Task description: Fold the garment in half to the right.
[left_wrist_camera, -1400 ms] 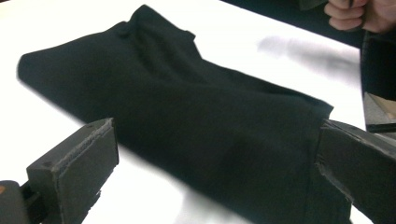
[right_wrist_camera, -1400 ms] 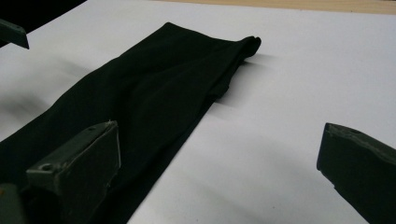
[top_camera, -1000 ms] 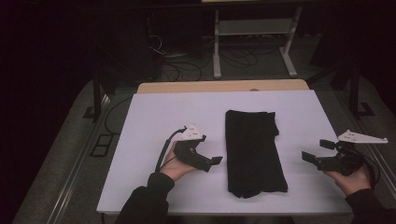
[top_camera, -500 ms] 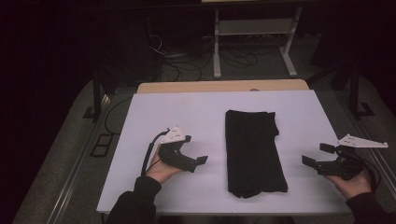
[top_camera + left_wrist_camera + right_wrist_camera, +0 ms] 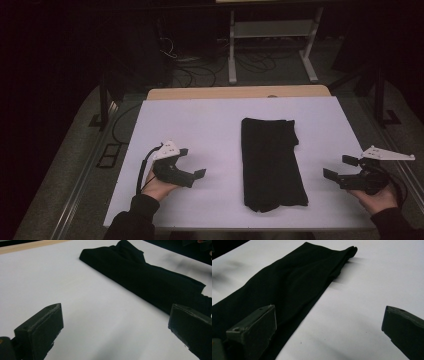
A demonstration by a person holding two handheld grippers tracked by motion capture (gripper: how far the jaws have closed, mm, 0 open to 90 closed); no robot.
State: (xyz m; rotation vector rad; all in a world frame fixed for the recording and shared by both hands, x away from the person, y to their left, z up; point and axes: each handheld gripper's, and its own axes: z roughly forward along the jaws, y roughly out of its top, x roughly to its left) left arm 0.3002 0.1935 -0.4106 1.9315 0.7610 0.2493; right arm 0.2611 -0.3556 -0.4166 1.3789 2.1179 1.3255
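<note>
A black cloth (image 5: 271, 162), folded into a long strip, lies on the white table (image 5: 210, 125) right of centre, running from far to near. My left gripper (image 5: 192, 162) hovers well to its left, open and holding nothing; its view has the cloth (image 5: 150, 280) lying ahead beyond its wide-apart jaws. Near the table's right edge my right gripper (image 5: 339, 167) is open too, pointing left toward the cloth (image 5: 287, 290), a short gap away.
A wooden strip (image 5: 235, 92) borders the table's far edge. Beyond it, a metal stand (image 5: 272, 40) and cables (image 5: 175, 55) sit on the dark floor. A rail (image 5: 85, 175) runs along the table's left side.
My left gripper has moved left and slightly nearer, away from the cloth. The right gripper has stayed almost where it was. The cloth has not moved.
</note>
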